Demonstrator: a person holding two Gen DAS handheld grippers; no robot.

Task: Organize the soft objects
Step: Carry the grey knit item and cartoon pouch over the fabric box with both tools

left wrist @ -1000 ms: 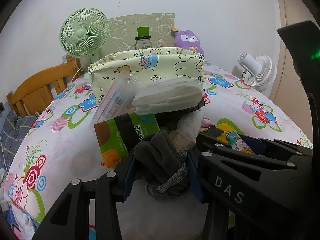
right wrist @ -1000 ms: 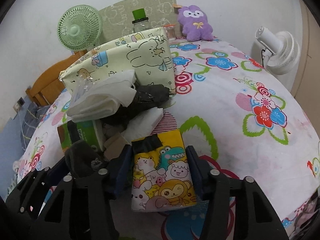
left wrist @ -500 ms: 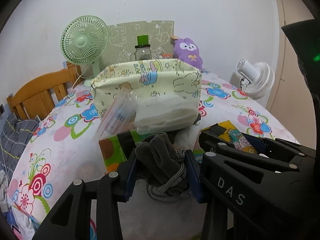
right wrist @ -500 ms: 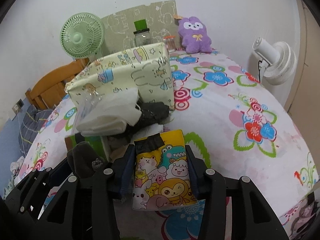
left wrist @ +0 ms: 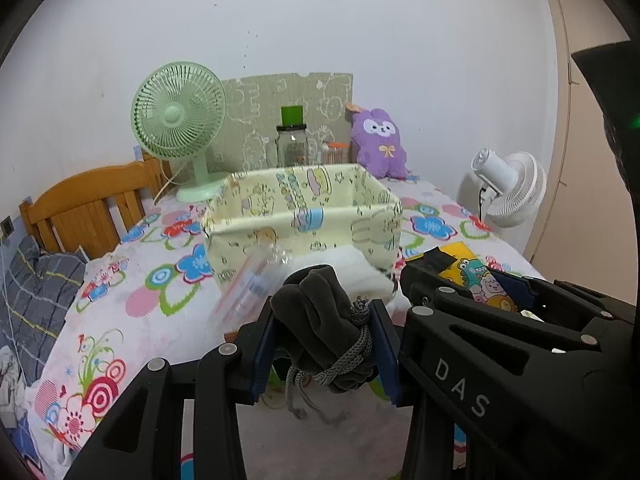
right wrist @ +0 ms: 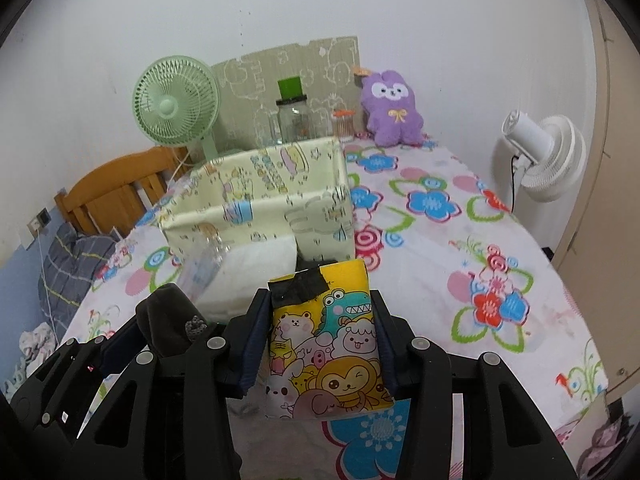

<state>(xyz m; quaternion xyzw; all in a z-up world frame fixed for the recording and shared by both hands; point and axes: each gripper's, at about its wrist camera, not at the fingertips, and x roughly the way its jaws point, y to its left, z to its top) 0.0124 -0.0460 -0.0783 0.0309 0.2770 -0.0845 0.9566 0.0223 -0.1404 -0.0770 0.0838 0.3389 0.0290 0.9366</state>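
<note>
We've got the left gripper (left wrist: 324,344) w/ its fingers clamped on a dark grey fleece pouch (left wrist: 320,320), a grey drawstring cord (left wrist: 358,350) knotted at its right side and hanging below. The pouch is held up off the floral-sheet surface (left wrist: 132,300), in front of the fabric storage box (left wrist: 304,220).

Our right gripper (right wrist: 320,344) has its fingers pressed on both long edges of a yellow cartoon-animal pouch (right wrist: 324,336); a strip of black tape (right wrist: 298,290) sits at its top end. That pouch is raised too, just right of the left gripper, approx. level w/ it. In the left wrist view we see only the pouch's upper part poking out past the right gripper's black frame.

The box is pale yellow w/ cartoon prints, open at the top, standing mid-surface; nothing shows above its rim, and we can't tell what lies at the bottom. Against its near wall lies a white folded cloth (right wrist: 248,276), plus a clear plastic bag (right wrist: 200,268) at the cloth's left, blurred.

Behind the box: green desk fan (left wrist: 178,128), glass jar w/ green block on top (left wrist: 292,144), purple plush (left wrist: 380,142) by the wall. White fan (right wrist: 544,156) stands at the surface's right edge. Wooden headboard (left wrist: 88,204) far left.
</note>
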